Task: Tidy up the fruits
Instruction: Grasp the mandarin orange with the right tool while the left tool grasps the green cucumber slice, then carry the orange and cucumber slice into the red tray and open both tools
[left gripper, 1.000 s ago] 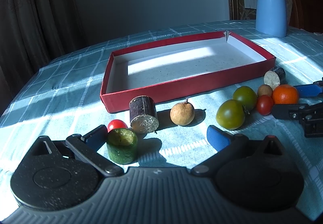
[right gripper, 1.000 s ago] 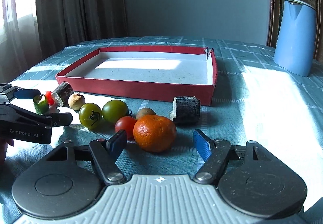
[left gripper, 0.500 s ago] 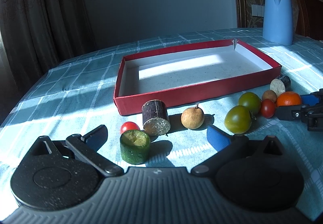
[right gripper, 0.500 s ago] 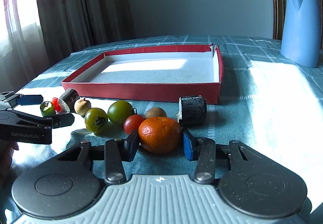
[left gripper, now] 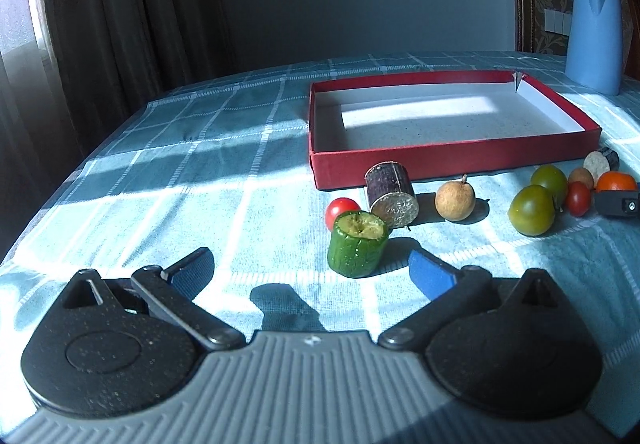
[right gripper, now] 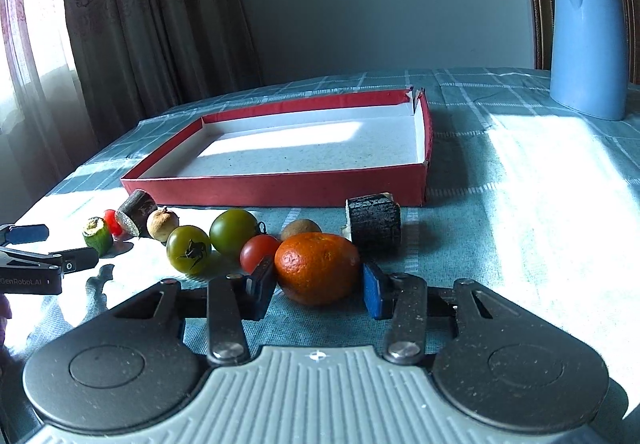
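My right gripper is shut on the orange mandarin, its blue pads pressing both sides, low over the cloth. Beside it lie a red cherry tomato, two green tomatoes, a small brown fruit and a dark cut stalk piece. My left gripper stands open on the table. A green cucumber stub stands upright just ahead of its fingers, untouched. Behind the stub are a red cherry tomato, a dark stalk piece and a tan longan.
The red box with a white bottom lies behind the row of fruit, nothing in it. A tall blue jug stands at the far right of the checked tablecloth. Curtains hang along the left, past the table edge.
The right gripper's jaws have come together onto the mandarin. The left gripper has shifted left and back, so the cucumber stub now sits further ahead, right of centre.
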